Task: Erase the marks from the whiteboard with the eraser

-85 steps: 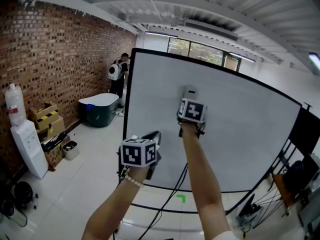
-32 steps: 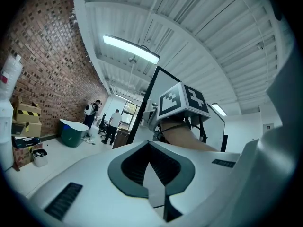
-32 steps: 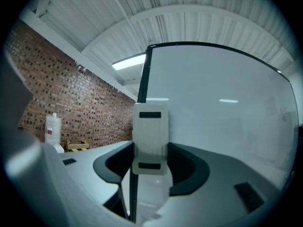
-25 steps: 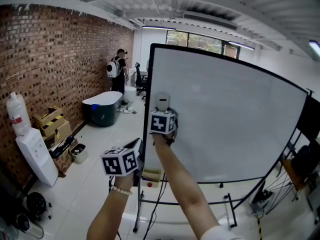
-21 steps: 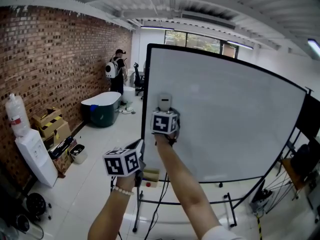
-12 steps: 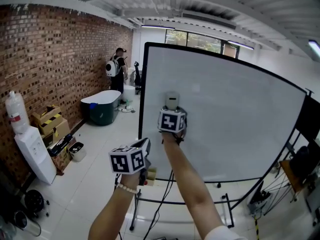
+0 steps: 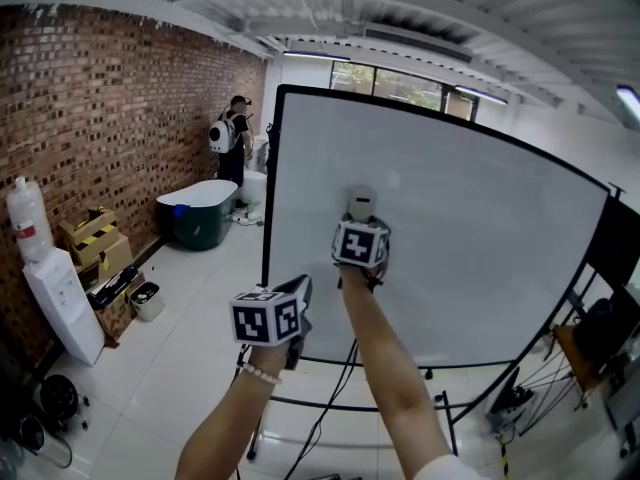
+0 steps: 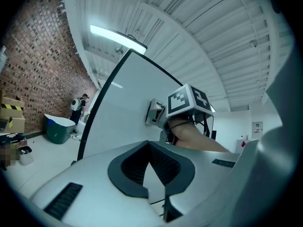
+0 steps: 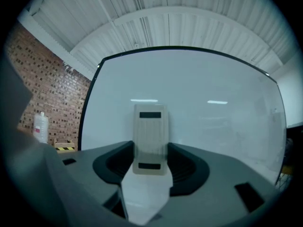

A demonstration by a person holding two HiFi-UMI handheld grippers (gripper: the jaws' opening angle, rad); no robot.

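Observation:
The big black-framed whiteboard stands upright in front of me, and I can make out no clear marks on it. My right gripper is shut on a pale grey eraser whose far end rests against the board left of its centre. In the right gripper view the eraser stands upright in the right gripper against the whiteboard. My left gripper hangs lower and to the left, off the board. Seen from its own camera, the left gripper is shut and holds nothing.
A brick wall runs along the left, with a water dispenser, cardboard boxes and a dark green tub. A person with a backpack stands at the back. The board's stand legs and cables cross the floor below.
My right gripper has slid the eraser to the right, away from the board's left edge. The left gripper has drifted right with it, and it stays shut.

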